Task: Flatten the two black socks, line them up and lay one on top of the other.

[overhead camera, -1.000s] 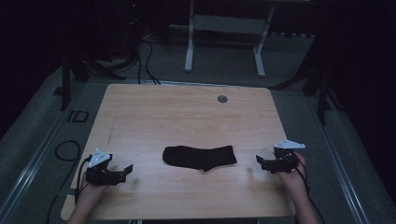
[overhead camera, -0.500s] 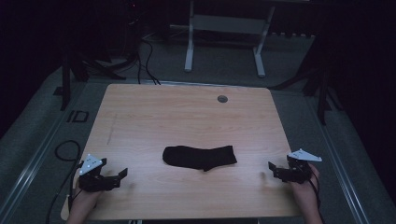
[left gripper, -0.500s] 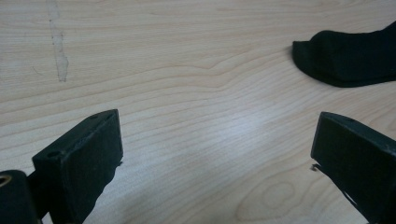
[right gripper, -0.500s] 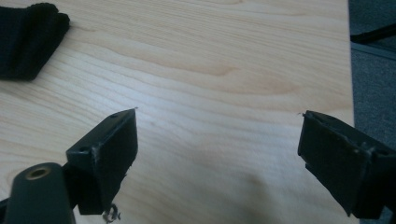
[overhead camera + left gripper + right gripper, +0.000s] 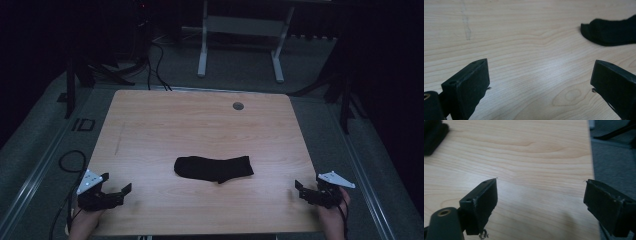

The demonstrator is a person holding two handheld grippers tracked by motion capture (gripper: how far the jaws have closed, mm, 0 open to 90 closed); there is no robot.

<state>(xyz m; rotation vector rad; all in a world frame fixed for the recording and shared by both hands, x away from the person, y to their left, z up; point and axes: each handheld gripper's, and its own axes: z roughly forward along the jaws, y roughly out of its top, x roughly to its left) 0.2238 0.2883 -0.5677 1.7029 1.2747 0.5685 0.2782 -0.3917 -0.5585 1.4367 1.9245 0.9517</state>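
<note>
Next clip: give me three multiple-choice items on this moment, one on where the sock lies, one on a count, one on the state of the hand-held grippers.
1. Where does the black sock lie on the table?
A. near the middle, between the two hand-held grippers
B. at the far edge beside the round hole
C. hanging over the left edge

2. How many socks are on the table?
A. one
B. two
C. three

3. How do the left hand-held gripper and the right hand-held gripper stand?
A. both shut on the sock
B. both open, holding nothing
C. left shut, right open

Answers:
1 A, since the sock lies flat mid-table with a gripper at each near corner.
2 A, since the high view shows a single dark sock.
3 B, since each gripper view shows bare wood between wide-apart jaws.
</note>
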